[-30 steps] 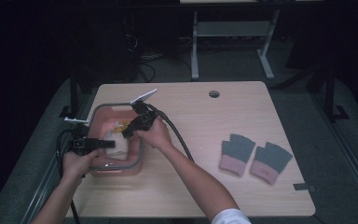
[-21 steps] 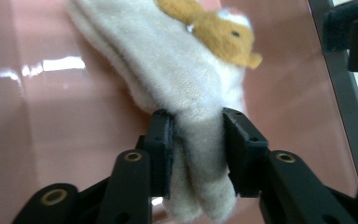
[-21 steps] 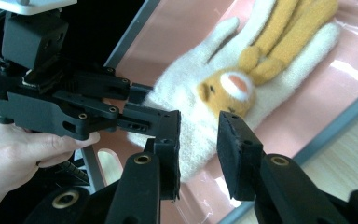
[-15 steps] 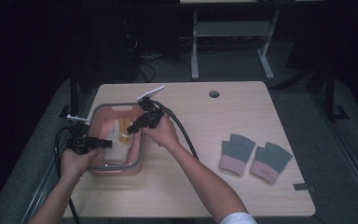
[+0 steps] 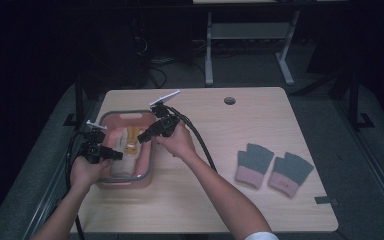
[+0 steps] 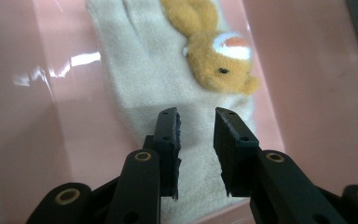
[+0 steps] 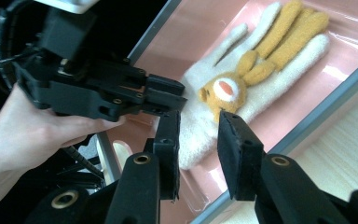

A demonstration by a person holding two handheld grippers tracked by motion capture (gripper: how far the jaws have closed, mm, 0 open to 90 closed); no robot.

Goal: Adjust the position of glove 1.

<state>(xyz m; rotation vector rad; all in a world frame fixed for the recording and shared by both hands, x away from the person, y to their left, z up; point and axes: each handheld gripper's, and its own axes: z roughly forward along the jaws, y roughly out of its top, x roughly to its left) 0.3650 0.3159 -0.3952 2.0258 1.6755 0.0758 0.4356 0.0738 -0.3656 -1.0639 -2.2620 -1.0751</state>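
While the fluffy cream glove [image 6: 149,93] with its plush orange bear [image 6: 214,56] lies in the glossy pink tray [image 6: 307,93], the left gripper [image 6: 196,135] and right gripper [image 7: 198,135] both keep their fingers slightly apart, holding nothing.

Room's dim; light falls from above onto the table [image 5: 260,150], floor and far bg nearly black. High view soft, slightly grainy, hands cast faint shadows near the pink tray [image 5: 147,172]. In the left gripper view, white glare streaks sit on the tray's glossy floor at left, and the near jaws are a bit out of focus. Right gripper view is brighter, w/ glare on the tray's right part; edges bend slightly.
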